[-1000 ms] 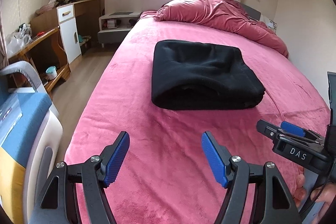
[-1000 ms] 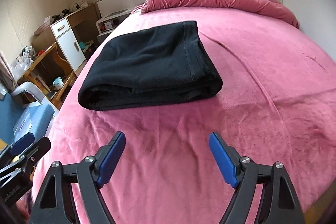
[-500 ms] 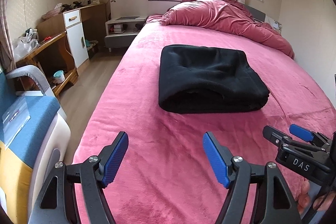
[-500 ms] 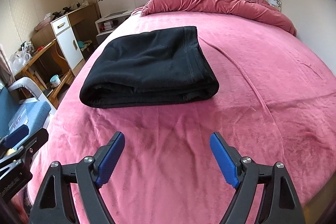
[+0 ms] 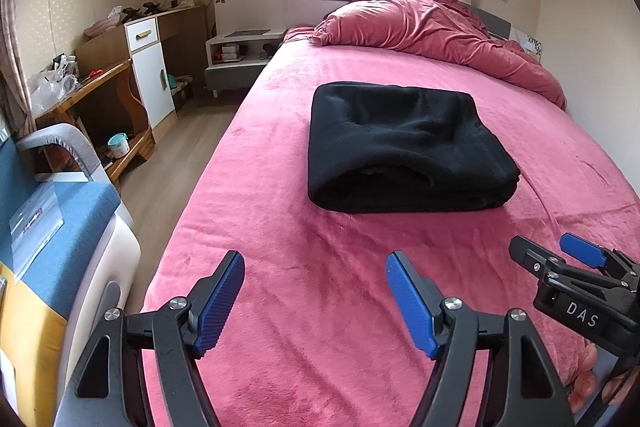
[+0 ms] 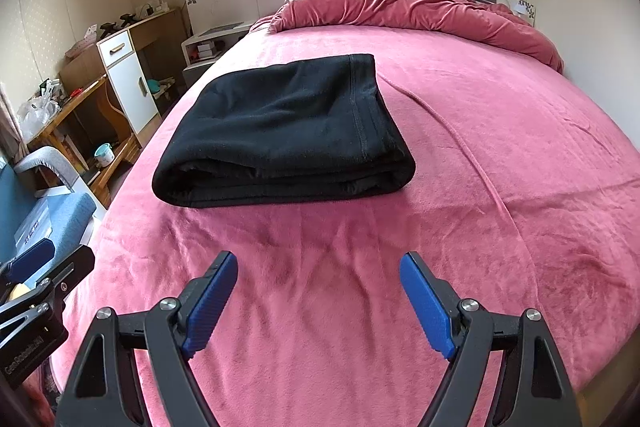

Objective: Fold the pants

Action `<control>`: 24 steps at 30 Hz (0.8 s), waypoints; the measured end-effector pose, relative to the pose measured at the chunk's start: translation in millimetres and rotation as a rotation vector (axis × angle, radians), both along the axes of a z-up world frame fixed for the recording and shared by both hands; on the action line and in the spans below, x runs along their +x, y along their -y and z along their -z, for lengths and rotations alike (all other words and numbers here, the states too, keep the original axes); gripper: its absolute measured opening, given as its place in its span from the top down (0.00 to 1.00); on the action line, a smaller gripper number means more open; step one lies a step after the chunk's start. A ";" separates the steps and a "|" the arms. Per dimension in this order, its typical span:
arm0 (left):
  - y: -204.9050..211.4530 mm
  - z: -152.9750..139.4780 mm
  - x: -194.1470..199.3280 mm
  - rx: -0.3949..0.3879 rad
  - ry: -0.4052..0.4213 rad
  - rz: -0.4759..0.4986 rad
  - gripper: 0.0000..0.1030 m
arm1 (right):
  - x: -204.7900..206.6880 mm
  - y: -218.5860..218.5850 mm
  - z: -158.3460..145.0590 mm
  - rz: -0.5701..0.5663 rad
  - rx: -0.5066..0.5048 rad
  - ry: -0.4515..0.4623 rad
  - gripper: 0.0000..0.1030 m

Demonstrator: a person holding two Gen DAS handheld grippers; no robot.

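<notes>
Both claws, left claw [image 5: 315, 301] and right claw [image 6: 318, 301], gape empty above plush pink bedspread [image 6: 500, 155], near squarely folded fleecy black pants [image 6: 288, 131].

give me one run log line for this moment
pants: folded, flat on bed | left gripper: open, empty | right gripper: open, empty | both short of pants

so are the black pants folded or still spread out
Folded: the black pants lie as a compact rectangle on the pink bedspread, stacked layers showing along the near edge.
</notes>
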State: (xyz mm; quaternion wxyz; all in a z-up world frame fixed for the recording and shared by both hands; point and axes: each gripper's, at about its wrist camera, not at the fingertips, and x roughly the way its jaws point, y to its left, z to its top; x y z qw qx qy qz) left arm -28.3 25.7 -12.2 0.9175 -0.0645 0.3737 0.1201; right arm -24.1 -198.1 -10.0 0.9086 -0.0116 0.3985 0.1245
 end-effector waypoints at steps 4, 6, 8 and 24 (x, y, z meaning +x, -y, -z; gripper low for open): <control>-2.1 -1.0 -0.3 0.003 0.002 -0.017 0.27 | -1.9 -1.5 -0.4 -0.004 -0.005 -0.001 0.19; -2.8 -2.1 -1.2 0.009 0.009 -0.028 0.27 | -2.7 -2.3 0.0 -0.005 -0.005 -0.002 0.19; -2.2 -2.0 -1.7 0.014 0.010 -0.033 0.27 | -3.7 -3.1 0.8 -0.004 -0.006 -0.004 0.19; -2.1 2.0 -1.4 0.033 0.019 -0.037 0.27 | -2.7 -2.0 11.7 0.007 -0.012 -0.028 0.18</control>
